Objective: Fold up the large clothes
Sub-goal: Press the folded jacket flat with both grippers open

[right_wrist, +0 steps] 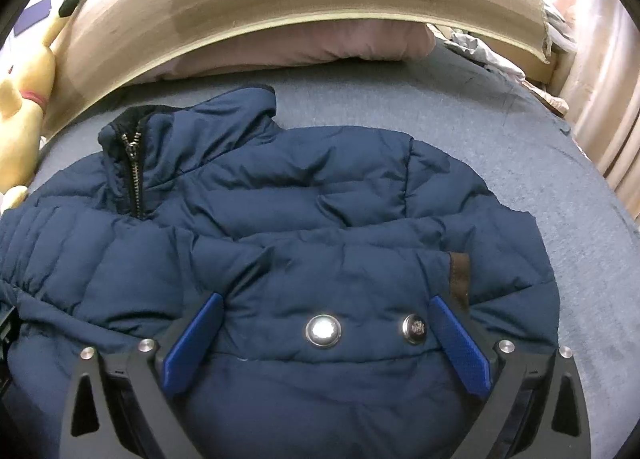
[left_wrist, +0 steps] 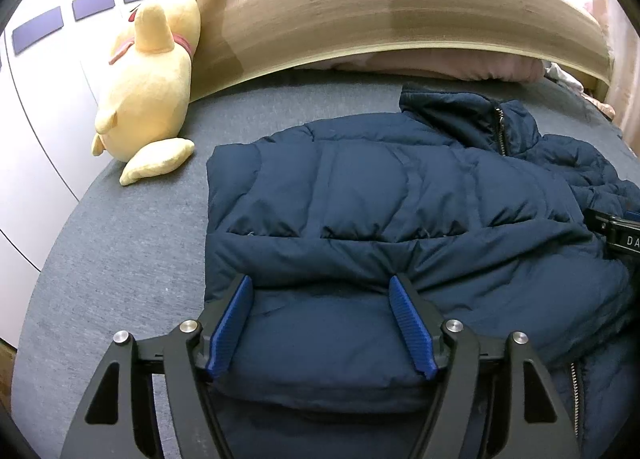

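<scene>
A navy puffer jacket (left_wrist: 400, 199) lies on the grey bed (left_wrist: 120, 239), collar and zipper toward the headboard. My left gripper (left_wrist: 322, 287) is open, its blue pads either side of a puffed fold of the jacket's left part. In the right wrist view the jacket (right_wrist: 300, 199) fills the middle. My right gripper (right_wrist: 326, 301) is open wide over the jacket's right part, astride two metal snap buttons (right_wrist: 323, 331). A brown tab (right_wrist: 460, 275) sits by its right finger. The right gripper's body shows at the edge of the left wrist view (left_wrist: 620, 235).
A yellow plush toy (left_wrist: 148, 91) leans at the bed's far left by the wooden headboard (left_wrist: 400, 19). A pink pillow (right_wrist: 300, 47) lies under the headboard. Loose clothes (right_wrist: 488, 55) sit at the far right corner. A white wardrobe (left_wrist: 36, 119) stands left of the bed.
</scene>
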